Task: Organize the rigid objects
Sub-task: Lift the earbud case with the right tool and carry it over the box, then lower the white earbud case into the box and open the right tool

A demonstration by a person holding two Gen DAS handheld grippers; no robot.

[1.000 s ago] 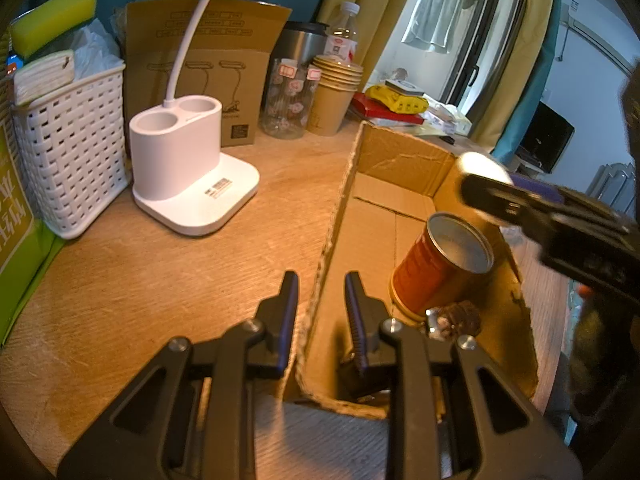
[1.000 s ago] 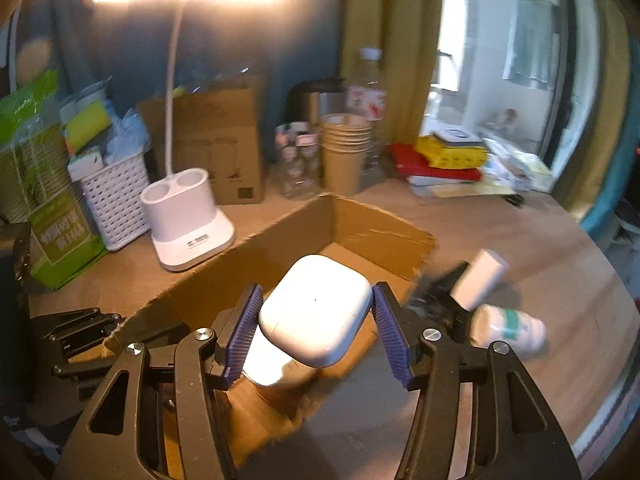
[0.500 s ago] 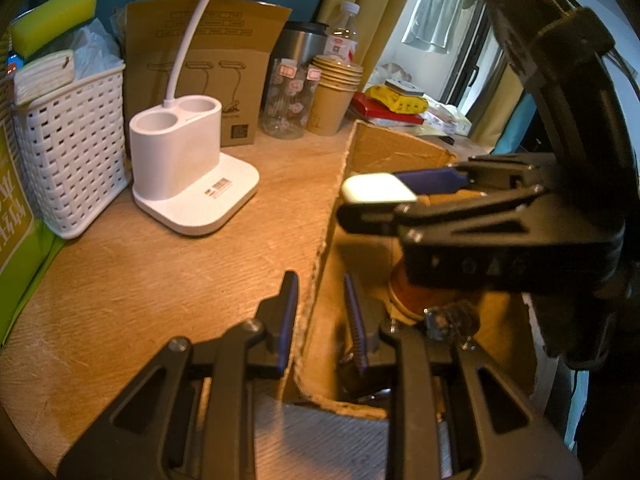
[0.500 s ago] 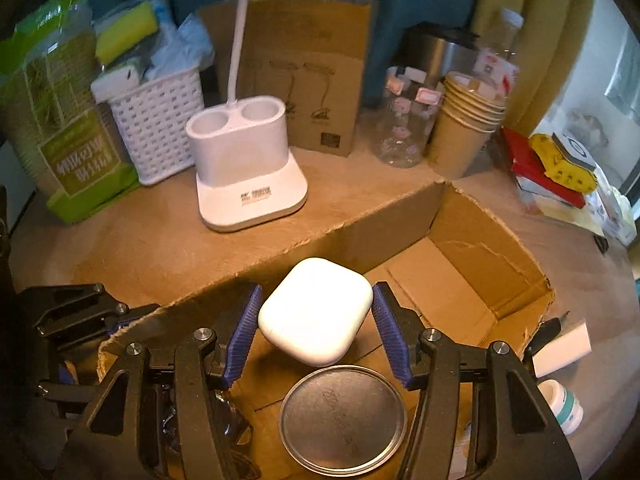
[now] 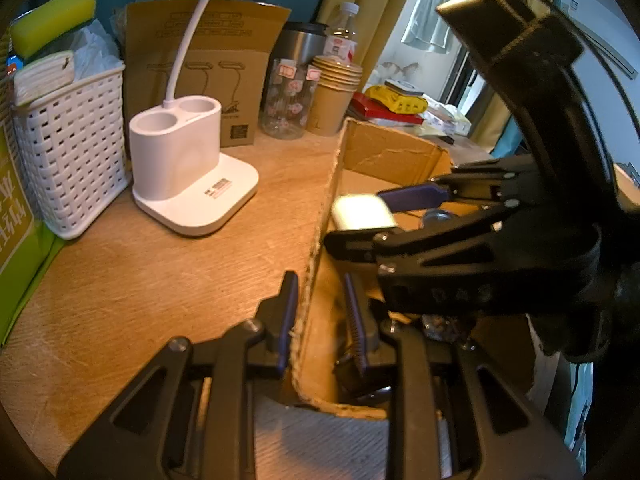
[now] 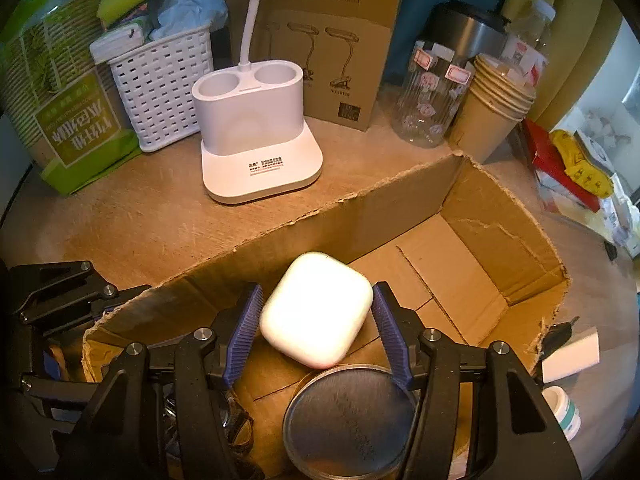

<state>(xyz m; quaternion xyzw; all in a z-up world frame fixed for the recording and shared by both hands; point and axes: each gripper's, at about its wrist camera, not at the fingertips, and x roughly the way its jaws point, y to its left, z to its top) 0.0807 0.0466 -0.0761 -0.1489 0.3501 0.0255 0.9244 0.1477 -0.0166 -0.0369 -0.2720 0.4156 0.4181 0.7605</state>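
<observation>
right gripper (image 6: pixel 318 312) swung over cardboard box (image 6: pixel 500 216), fingers clamped on white earbud case (image 6: pixel 316 308); left gripper (image 5: pixel 320 312) fingers pinching box wall.

Black plastic gripper (image 6: pixel 316 320) frames, ribbed blue-purple pads (image 6: pixel 244 332), silver screws.

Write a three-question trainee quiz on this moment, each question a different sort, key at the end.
1. True or false: the right gripper is shut on the white earbud case.
2. The left gripper clamps which thing? A) the basket B) the wall of the cardboard box C) a paper cup
3. Fill in: directly below the case, inside the box, stands a tin can with a ____ lid.

Key: 1 true; 2 B; 3 metal.
</observation>
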